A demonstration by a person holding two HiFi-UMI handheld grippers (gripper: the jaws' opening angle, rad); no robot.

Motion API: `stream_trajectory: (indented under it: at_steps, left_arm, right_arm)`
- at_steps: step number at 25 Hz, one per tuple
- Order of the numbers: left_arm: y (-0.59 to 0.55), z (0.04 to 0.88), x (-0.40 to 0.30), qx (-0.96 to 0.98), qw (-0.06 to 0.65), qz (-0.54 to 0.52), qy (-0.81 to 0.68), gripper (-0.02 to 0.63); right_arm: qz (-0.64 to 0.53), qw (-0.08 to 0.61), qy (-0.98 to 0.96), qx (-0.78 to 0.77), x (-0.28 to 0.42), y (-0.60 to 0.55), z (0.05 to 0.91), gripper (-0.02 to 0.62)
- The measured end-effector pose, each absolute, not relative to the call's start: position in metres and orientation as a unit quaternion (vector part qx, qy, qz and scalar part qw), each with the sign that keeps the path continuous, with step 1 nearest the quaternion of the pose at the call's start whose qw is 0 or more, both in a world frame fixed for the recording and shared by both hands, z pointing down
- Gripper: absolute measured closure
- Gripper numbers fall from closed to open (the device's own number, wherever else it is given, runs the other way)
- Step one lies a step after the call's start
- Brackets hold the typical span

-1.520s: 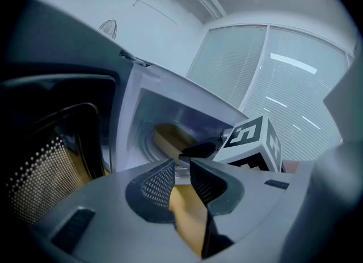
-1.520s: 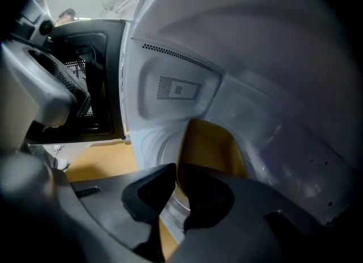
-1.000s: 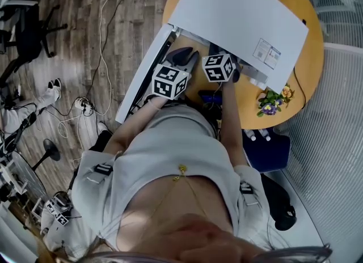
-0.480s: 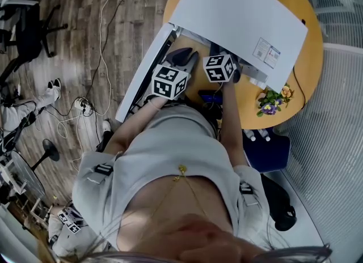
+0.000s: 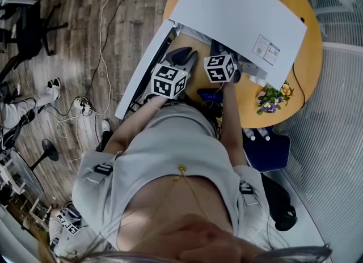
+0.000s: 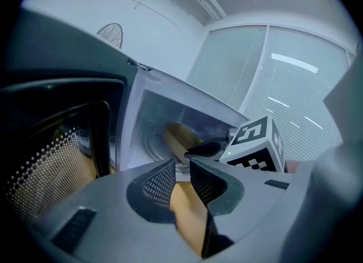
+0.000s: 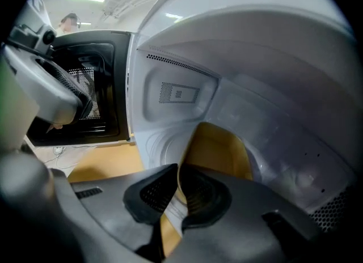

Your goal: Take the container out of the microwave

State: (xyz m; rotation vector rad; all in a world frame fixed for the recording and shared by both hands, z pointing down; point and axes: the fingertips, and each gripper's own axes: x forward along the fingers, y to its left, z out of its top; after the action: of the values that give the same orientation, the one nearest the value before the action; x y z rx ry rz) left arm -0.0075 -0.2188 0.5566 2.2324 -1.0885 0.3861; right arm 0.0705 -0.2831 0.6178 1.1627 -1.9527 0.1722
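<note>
A white microwave [image 5: 238,12] stands on a round orange table [image 5: 311,58] with its door [image 5: 144,69] swung open to the left. Inside lies a tan container [image 7: 218,148], also seen in the left gripper view [image 6: 177,134]. My right gripper [image 7: 178,179] reaches into the cavity and is shut on the container's near rim. My left gripper [image 6: 182,168] hovers at the opening beside the door, its jaws a narrow gap apart with only tan table showing between them. From the head view both grippers, left [image 5: 190,56] and right [image 5: 218,52], sit at the microwave's mouth.
The dark door window [image 7: 85,97] stands close on the left. A small bunch of flowers [image 5: 272,100] lies on the table's near edge. Cables and a power strip [image 5: 85,106] cross the wooden floor, with an office chair [image 5: 28,29] beyond.
</note>
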Motion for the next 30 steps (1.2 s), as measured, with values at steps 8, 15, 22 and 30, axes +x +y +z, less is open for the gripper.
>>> stream_trajectory:
  at_steps: [8, 15, 22, 30]
  left_arm:
    - [-0.21, 0.555, -0.011, 0.843, 0.307, 0.145, -0.417, 0.52]
    - [-0.2, 0.554, -0.014, 0.842, 0.304, 0.143, -0.422, 0.52]
    - [-0.191, 0.552, -0.018, 0.84, 0.303, 0.14, -0.428, 0.52]
    - [-0.18, 0.55, -0.016, 0.839, 0.303, 0.136, -0.431, 0.52]
  right_arm:
    - [0.065, 0.414, -0.783, 0.459, 0.066, -0.273, 0.613, 0.56]
    - [0.062, 0.413, -0.786, 0.455, 0.064, -0.261, 0.61, 0.56]
    - [0.06, 0.412, -0.79, 0.451, 0.06, -0.249, 0.607, 0.56]
    - [0.055, 0.411, -0.795, 0.444, 0.055, -0.237, 0.602, 0.56]
